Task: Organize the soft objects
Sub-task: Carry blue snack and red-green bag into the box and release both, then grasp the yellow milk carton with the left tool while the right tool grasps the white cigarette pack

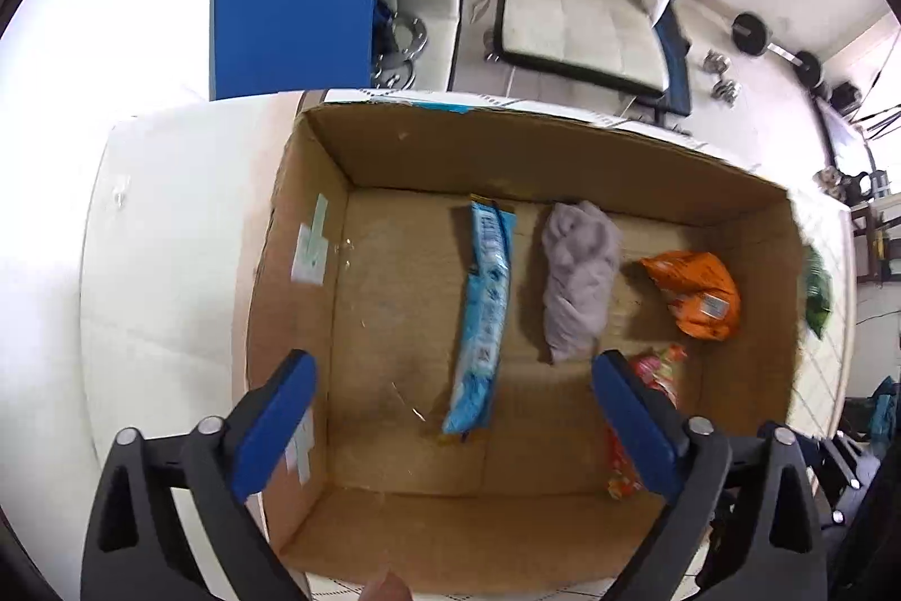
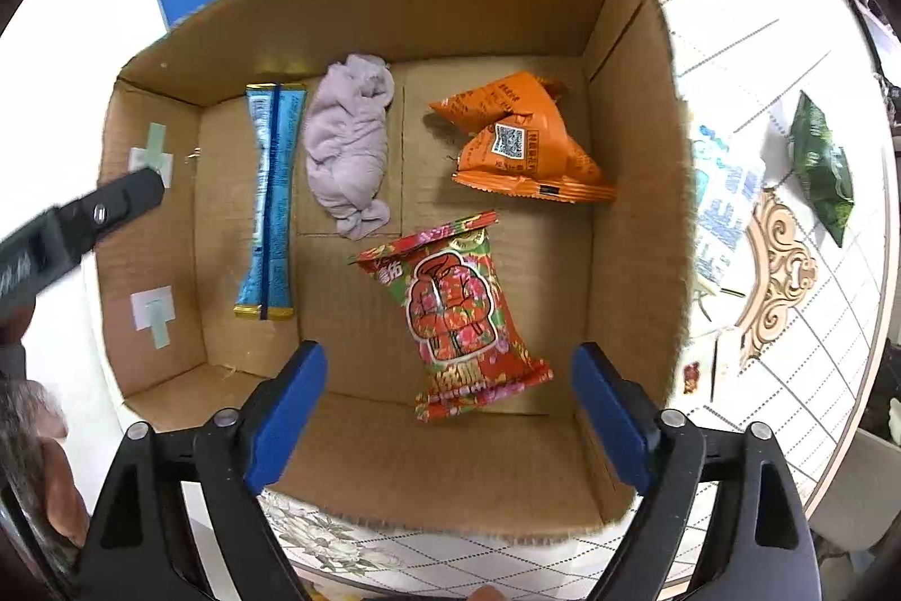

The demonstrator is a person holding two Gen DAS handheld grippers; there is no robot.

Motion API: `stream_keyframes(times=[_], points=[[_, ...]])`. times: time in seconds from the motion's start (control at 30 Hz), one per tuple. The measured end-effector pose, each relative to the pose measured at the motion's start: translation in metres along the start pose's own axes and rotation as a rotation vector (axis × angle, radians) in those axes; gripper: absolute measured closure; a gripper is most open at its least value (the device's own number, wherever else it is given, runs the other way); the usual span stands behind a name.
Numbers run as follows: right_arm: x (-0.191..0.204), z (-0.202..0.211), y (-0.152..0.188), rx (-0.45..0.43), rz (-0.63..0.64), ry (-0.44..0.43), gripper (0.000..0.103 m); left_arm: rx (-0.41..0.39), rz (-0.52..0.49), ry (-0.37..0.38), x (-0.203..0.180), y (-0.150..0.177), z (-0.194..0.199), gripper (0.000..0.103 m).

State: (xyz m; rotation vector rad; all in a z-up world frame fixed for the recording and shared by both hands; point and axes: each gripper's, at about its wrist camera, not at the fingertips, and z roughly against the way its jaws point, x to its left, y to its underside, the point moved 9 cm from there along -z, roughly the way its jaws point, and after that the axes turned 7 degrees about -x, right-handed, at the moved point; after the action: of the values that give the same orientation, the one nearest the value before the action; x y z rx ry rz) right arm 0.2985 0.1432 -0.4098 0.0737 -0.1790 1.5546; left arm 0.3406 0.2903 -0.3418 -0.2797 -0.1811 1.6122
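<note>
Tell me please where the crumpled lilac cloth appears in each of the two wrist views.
Left wrist: lilac cloth lies right of centre on the box floor, right of the blue packet.
Right wrist: lilac cloth is upper left of centre.
Shared landmark: the blue packet is immediately to its left in both.

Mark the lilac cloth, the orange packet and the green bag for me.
lilac cloth [image 2: 349,139]: right wrist view, middle of bundle.
orange packet [image 2: 521,145]: right wrist view, near its QR label.
green bag [image 2: 819,164]: right wrist view, centre, outside the box.

Bright, overexposed whites, slight blur, heavy fisheye edge distortion.
</note>
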Motion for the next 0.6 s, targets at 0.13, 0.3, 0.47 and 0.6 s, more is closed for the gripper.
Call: stream_keyframes(times=[0.13,0.3,0.47,0.6], points=[[0.001,0.031,0.008,-0.071,0.017,0.007,0.004,-0.075,-0.002,-0.001,-0.006,0.012,0.031,0.001],[-0.012,0.073,0.017,-0.143,0.025,0.017,0.003,-0.131,0.004,0.025,-0.013,0.026,0.066,0.000],[-0.011,0.105,0.032,-0.188,0.051,-0.007,0.002,-0.169,-0.038,-0.033,-0.015,0.039,0.091,0.000],[-0.007,0.124,0.046,-0.220,0.069,-0.034,0.002,-0.207,-0.037,-0.062,-0.017,0.049,0.113,0.000]])
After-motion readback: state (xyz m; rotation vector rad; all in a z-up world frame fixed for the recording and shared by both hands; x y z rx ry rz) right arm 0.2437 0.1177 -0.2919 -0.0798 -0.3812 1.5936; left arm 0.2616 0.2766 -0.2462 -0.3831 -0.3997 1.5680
